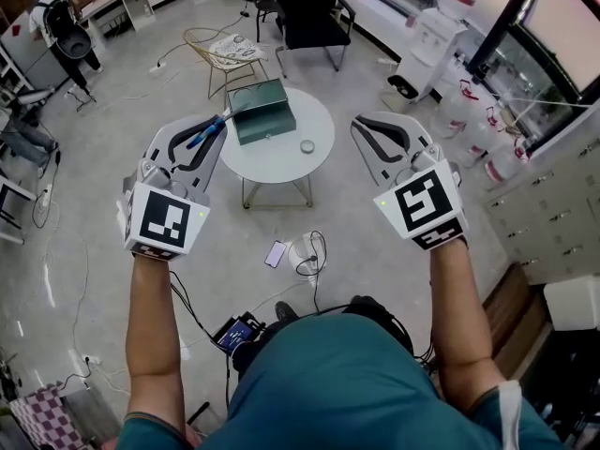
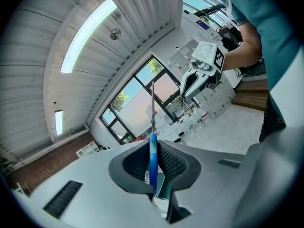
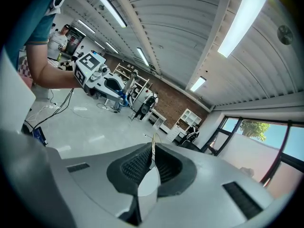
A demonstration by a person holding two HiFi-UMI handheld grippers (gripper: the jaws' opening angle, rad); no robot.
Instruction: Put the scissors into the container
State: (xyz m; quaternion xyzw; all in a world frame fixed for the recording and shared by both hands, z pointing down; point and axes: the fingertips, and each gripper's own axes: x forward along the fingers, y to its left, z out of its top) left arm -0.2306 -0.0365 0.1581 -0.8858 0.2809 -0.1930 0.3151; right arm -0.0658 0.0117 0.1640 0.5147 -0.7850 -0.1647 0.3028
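Blue-handled scissors are clamped in my left gripper, which is shut on them above the left edge of a round white table. In the left gripper view the blue handle sits between the pads and the metal blade points up out of my left gripper. A dark green box-shaped container stands on the table's far side, just right of the scissors' tip. My right gripper hovers off the table's right edge; in the right gripper view the right gripper is shut, with nothing between its pads.
A small round object lies on the table near the container. A wire chair and a black chair stand beyond the table. A phone and cables lie on the floor below it.
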